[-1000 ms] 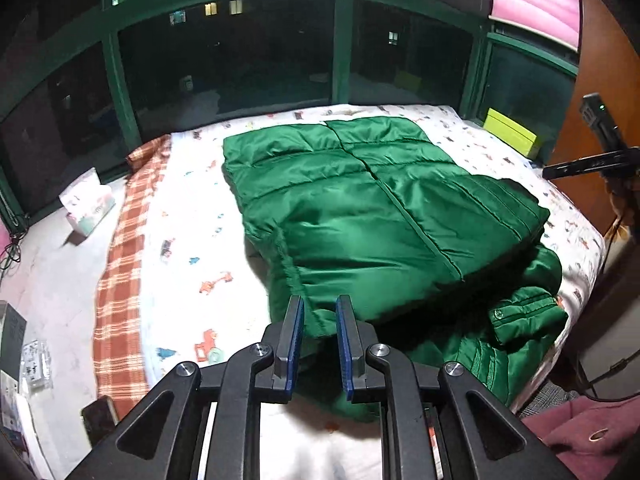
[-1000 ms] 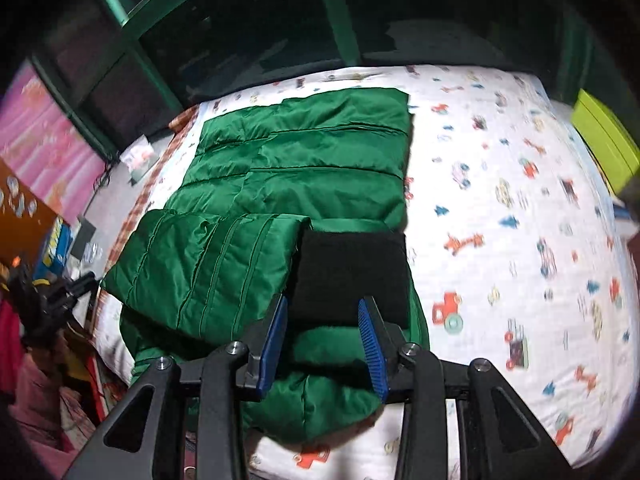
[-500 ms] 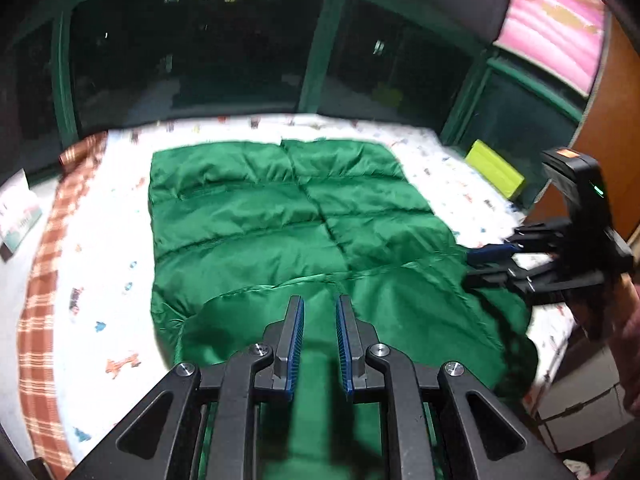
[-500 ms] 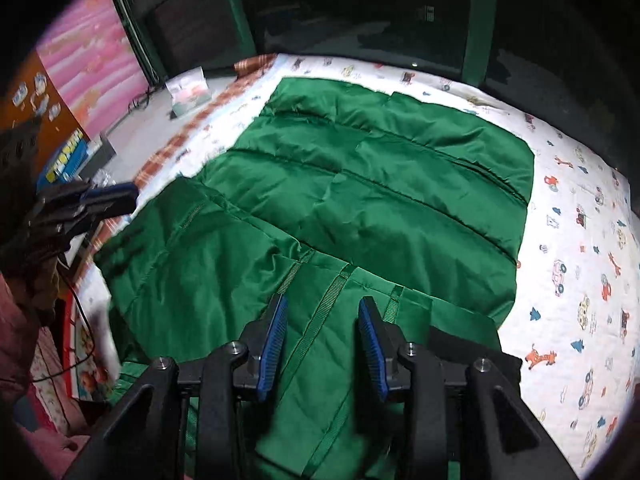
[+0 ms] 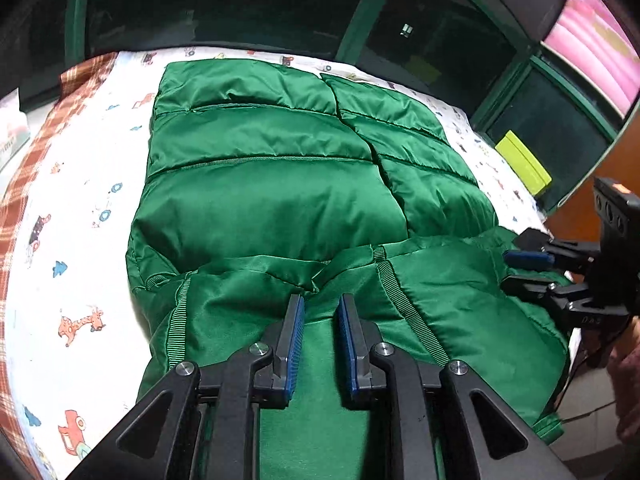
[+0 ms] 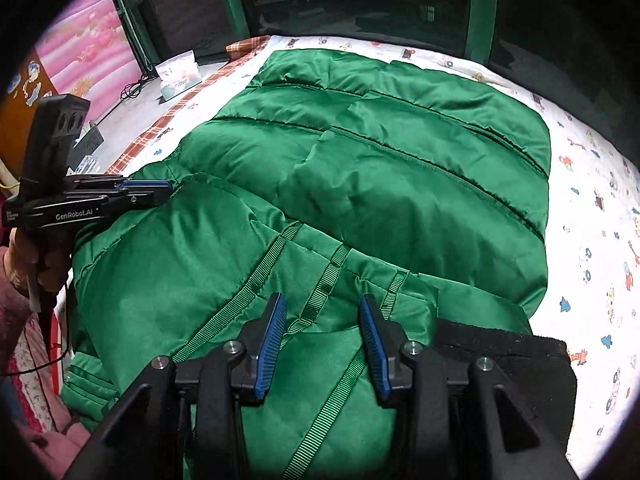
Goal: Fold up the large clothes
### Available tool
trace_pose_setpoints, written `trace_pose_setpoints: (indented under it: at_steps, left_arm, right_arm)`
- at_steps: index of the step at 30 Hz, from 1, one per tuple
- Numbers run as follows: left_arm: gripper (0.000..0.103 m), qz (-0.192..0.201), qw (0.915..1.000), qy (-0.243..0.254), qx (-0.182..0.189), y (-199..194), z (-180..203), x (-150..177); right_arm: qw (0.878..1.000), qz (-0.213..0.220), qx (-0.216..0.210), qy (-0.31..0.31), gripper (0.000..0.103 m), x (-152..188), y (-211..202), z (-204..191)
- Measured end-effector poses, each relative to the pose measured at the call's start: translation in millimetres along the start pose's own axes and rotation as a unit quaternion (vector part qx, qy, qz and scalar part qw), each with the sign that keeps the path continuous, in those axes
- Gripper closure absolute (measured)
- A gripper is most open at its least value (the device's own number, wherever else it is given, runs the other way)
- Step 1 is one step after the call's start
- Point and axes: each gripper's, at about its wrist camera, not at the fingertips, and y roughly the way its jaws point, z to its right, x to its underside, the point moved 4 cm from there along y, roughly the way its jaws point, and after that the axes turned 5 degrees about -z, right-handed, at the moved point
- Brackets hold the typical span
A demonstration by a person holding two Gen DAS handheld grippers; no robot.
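Note:
A large green quilted puffer coat [image 5: 272, 200] lies flat on the bed, its near part folded over towards the far end, with ribbed green trim bands on top; it fills the right wrist view too [image 6: 400, 184]. My left gripper [image 5: 319, 312] is shut on a pinched fold of the coat at the folded edge. My right gripper [image 6: 322, 312] stands wider over the coat's near end, with cloth bunched between its fingers; whether they grip it is unclear. Each gripper shows in the other's view, the right [image 5: 524, 270] and the left [image 6: 160, 192], at the fold's outer edges.
The bed has a white cartoon-print sheet [image 5: 80, 216] and a red plaid strip [image 5: 24, 168] along its left side. Dark windows in green frames [image 5: 356, 16] stand behind. A yellow-green box [image 5: 524, 160] sits far right. A black fleece lining [image 6: 504, 356] shows near right.
Both grippers have carried the coat's near part up and over towards the far end. The coat's near sleeves and lining, loose a second ago, now lie under the fold.

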Motion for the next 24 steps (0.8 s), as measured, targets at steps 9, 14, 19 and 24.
trace_pose_setpoints:
  at_steps: [9, 14, 19, 24]
  left_arm:
    - [0.08, 0.009, 0.999, 0.024, -0.037, -9.9, 10.2, 13.0]
    - [0.079, 0.007, 0.9963, 0.044, -0.074, -45.4, 28.0, 18.6]
    - [0.031, 0.017, 0.9952, 0.082, -0.051, -65.4, 63.8, 31.8]
    - [0.029, 0.005, 0.9912, 0.125, -0.042, -47.4, 95.0, 47.9]
  right_arm:
    - [1.0, 0.005, 0.026, -0.015, 0.061, 14.8, -6.7, -6.1]
    - [0.999, -0.011, 0.048, -0.02, 0.061, 16.8, -27.1, -10.2]
    - [0.999, -0.015, 0.036, -0.026, 0.061, 22.7, -54.8, -19.8]
    - [0.999, -0.04, 0.026, -0.026, 0.048, 34.3, -47.7, -24.2]
